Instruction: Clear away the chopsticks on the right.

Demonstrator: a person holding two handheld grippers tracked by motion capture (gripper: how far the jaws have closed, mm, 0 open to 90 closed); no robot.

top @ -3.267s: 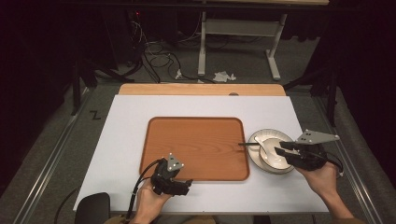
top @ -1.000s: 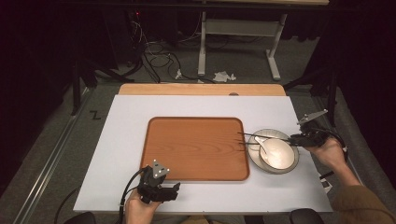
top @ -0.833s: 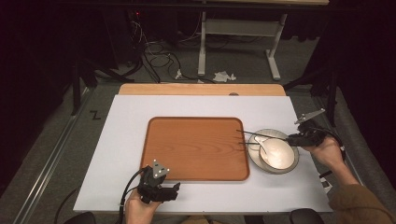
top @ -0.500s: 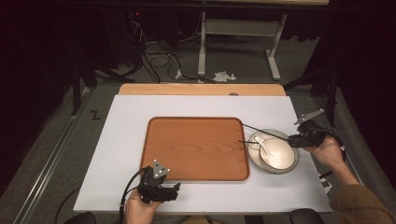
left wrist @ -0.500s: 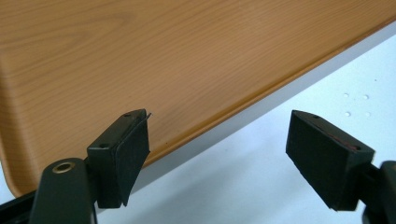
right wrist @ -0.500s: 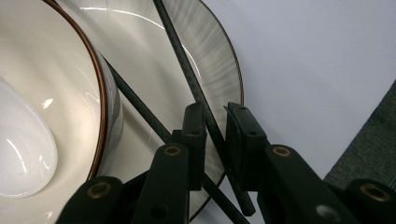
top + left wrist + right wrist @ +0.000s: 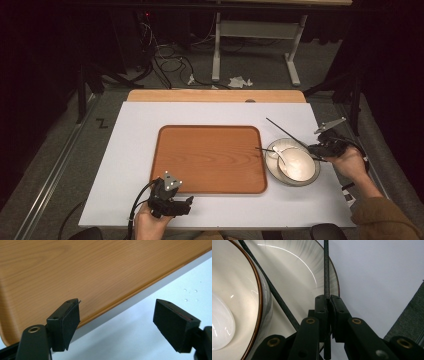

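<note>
right gripper (image 7: 329,302): fingers clamp one chopstick (image 7: 326,267) | left gripper (image 7: 116,322): fingers apart, by tray (image 7: 75,272)

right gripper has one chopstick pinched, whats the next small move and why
Probably carry the chopstick left and lay it on the tray. The right gripper is shut on it beside the bowl, while its mate lies across the plate.
</note>
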